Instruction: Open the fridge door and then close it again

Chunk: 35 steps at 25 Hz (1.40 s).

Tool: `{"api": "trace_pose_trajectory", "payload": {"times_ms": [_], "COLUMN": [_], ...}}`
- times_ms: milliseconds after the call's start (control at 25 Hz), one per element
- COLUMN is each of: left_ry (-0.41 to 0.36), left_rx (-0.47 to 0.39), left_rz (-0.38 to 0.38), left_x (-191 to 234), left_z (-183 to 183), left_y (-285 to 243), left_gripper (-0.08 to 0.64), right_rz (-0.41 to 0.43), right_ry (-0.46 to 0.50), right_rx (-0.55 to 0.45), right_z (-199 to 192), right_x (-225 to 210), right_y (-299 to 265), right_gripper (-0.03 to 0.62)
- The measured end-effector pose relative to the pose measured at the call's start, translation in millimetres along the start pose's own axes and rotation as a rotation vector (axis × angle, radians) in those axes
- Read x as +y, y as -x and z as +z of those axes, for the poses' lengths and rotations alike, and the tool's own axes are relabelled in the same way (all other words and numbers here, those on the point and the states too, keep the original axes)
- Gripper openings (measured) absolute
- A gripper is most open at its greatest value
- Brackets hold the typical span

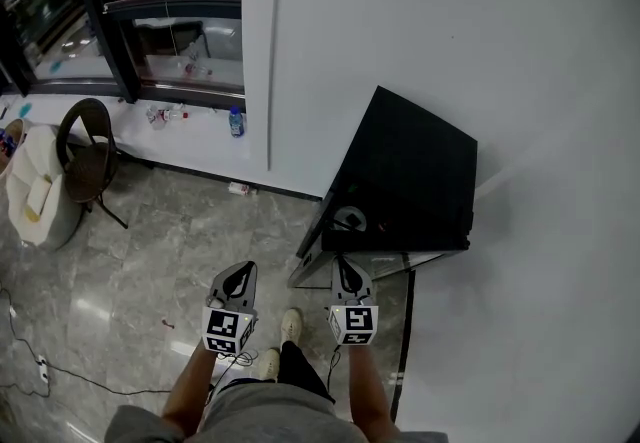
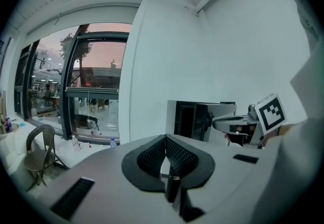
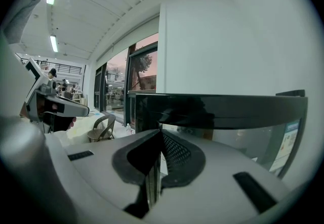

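— Where is the fridge?
— The black fridge (image 1: 405, 181) stands against the white wall (image 1: 450, 31).
— And the grippers?
— The left gripper (image 1: 237, 278) and right gripper (image 1: 347, 274) are both pinched together, holding nothing, near the fridge.

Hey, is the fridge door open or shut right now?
Ajar, it seems. In the left gripper view the door edge stands off the fridge body, with a dark gap between them.
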<state>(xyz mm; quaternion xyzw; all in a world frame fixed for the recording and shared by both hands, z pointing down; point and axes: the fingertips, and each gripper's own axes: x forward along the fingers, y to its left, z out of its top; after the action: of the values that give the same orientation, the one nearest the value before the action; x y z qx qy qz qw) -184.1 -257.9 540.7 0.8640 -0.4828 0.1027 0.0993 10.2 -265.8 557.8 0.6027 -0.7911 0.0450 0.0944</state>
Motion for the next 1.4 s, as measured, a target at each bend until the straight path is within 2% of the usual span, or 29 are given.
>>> {"api": "trace_pose_trajectory", "payload": {"times_ms": [640,1400], "left_ry": [0.014,0.027], "left_rx": [0.003,0.001], "left_rz": [0.021,0.035], "left_x": [6,17], "left_z": [5,12], "left_y": [-21,-50], "left_gripper": [0.005,0.005], "right_rz": [0.041,0.049], "right_ry": [0.017,0.022], "right_rx": [-0.001,0.015], "right_z": [5,6], "right_x": [-7,-23], "right_y": [-24,-55], "right_gripper": [0.025,0.025]}}
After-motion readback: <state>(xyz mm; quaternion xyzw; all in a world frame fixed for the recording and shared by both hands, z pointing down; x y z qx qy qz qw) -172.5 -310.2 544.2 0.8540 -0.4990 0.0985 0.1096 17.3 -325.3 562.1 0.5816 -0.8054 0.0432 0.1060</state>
